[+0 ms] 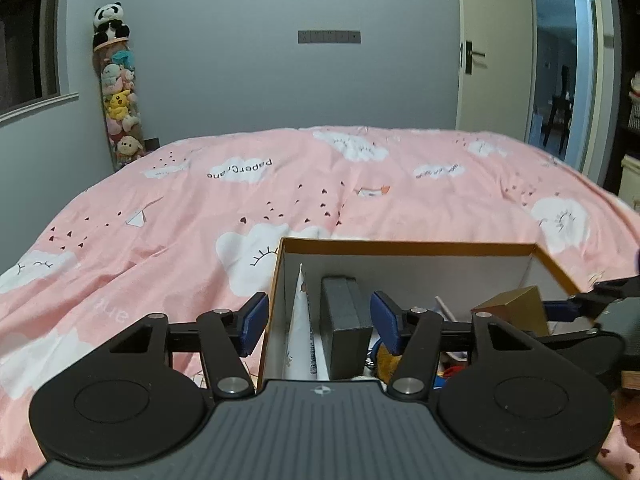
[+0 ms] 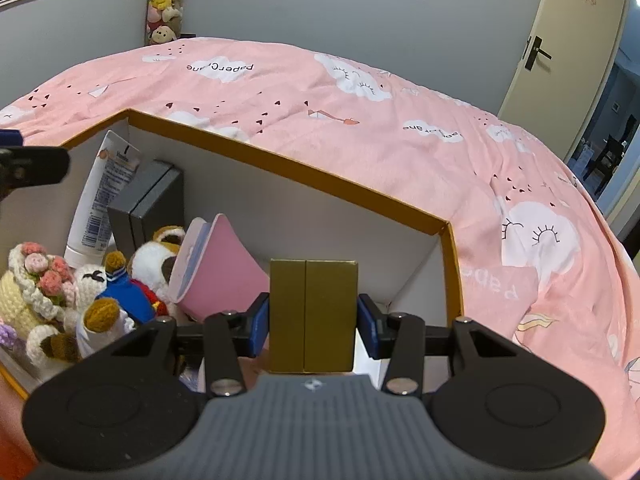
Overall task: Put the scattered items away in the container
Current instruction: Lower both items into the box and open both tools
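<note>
Right gripper [image 2: 313,326] fingers [image 2: 258,326] clamped on upright gold box [image 2: 313,316], held over near right part of container [image 2: 280,168]. Left gripper [image 1: 316,322] fingers [image 1: 253,322] spread wide, nothing pinched; left one outside container's left wall, right one inside, just beside grey box [image 2: 146,204].

Inside container, left side: crocheted toys [image 2: 100,292] piled near, pink booklet [image 2: 224,264] leaning next to them, then grey box on edge, white tube [image 2: 104,196] upright against far left corner. Right half of floor mostly bare.

Container sits on bed [image 2: 400,128] with pink cloud-print cover. Beyond: grey wall, column of plush toys [image 1: 120,92] in corner, door [image 1: 494,44] ajar at right.
</note>
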`<state>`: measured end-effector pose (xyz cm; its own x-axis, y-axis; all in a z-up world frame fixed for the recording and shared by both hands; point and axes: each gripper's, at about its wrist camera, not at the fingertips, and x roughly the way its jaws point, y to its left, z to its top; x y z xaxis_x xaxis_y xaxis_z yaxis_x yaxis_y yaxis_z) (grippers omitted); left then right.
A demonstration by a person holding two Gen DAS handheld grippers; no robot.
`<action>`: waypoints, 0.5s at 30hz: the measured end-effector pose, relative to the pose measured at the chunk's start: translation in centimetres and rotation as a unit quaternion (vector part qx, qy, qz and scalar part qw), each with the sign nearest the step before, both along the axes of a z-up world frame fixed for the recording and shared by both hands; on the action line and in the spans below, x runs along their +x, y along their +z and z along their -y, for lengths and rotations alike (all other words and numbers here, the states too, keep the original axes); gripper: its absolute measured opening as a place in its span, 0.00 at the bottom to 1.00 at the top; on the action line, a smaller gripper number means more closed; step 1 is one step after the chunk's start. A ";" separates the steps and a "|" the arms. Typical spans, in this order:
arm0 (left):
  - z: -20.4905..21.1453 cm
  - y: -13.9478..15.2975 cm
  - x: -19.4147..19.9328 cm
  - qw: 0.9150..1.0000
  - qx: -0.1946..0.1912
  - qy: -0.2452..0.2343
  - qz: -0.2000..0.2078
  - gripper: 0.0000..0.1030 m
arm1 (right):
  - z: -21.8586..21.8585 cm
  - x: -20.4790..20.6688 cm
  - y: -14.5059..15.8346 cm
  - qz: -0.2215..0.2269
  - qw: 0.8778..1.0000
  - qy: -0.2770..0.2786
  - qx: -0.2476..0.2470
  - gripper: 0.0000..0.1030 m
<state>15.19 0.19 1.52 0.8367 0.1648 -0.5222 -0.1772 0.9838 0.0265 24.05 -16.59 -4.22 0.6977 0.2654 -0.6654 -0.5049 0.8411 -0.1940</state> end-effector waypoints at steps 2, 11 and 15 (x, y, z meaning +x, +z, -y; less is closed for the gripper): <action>0.0 0.2 -0.8 1.000 0.000 0.001 0.011 0.64 | 0.1 0.0 0.1 -0.001 1.000 -0.001 -0.001 0.47; 0.8 1.0 -3.5 0.999 0.004 -0.018 0.032 0.64 | 0.5 -0.2 0.1 -0.001 1.000 -0.010 0.008 0.48; 1.2 1.0 -4.6 0.999 0.004 -0.030 0.032 0.64 | 0.8 -0.5 0.2 0.002 1.000 -0.013 0.011 0.49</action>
